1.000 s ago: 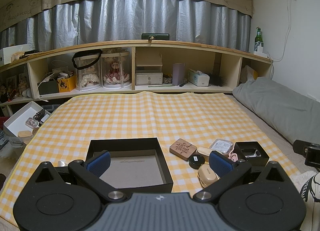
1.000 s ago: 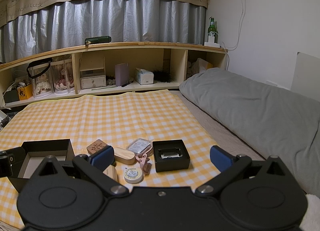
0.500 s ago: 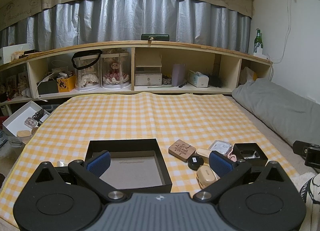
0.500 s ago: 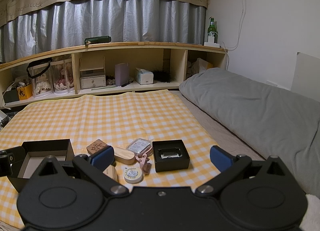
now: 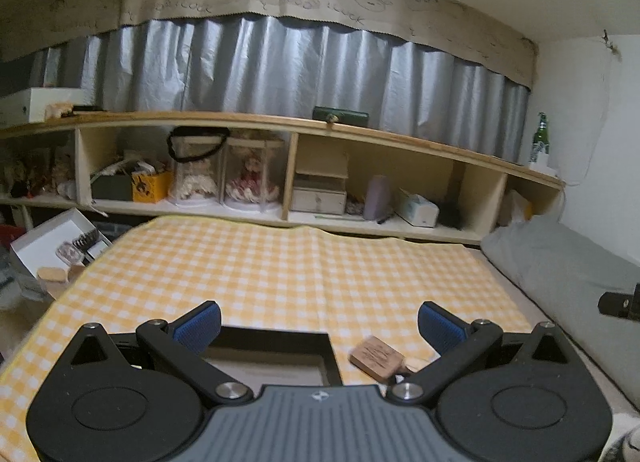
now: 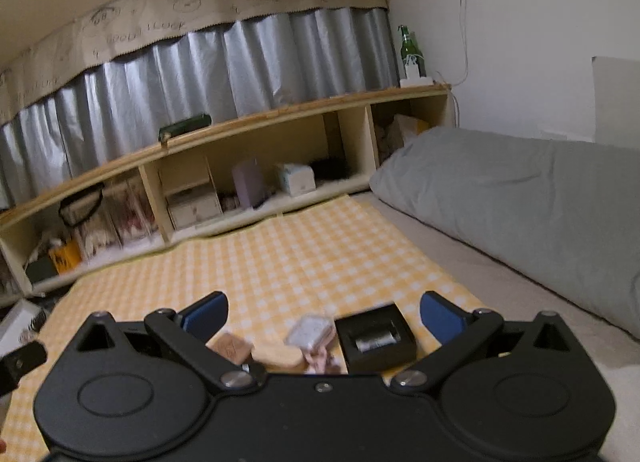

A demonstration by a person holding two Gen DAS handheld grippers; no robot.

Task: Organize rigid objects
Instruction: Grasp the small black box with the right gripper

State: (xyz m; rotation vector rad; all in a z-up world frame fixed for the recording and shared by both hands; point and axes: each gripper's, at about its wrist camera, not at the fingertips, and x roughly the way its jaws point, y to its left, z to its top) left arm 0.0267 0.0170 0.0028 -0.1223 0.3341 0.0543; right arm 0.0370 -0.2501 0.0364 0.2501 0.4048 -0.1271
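On the yellow checked cloth (image 5: 288,266) lies a large black open box (image 5: 280,350), half hidden behind my left gripper (image 5: 319,322), which hangs open and empty above it. Right of the box rests a brown wooden tile (image 5: 376,354). My right gripper (image 6: 323,314) is open too, tilted, with nothing between its fingers. Just below it sit the brown tile (image 6: 231,345), a beige oval case (image 6: 280,356), a clear flat case (image 6: 310,331), a pink charm (image 6: 318,360) and a small black box (image 6: 376,336) with something metallic inside.
A long wooden shelf (image 5: 360,134) with dolls, boxes and a tissue box runs along the back. A grey pillow (image 6: 520,198) fills the right side. A white box (image 5: 60,242) of small items sits off the cloth's left edge. A green bottle (image 6: 410,50) stands on the shelf end.
Both grippers have pitched upward, so the objects now sit lower in each view. The right gripper has also rolled and moved closer to the small items. Nothing was picked up.
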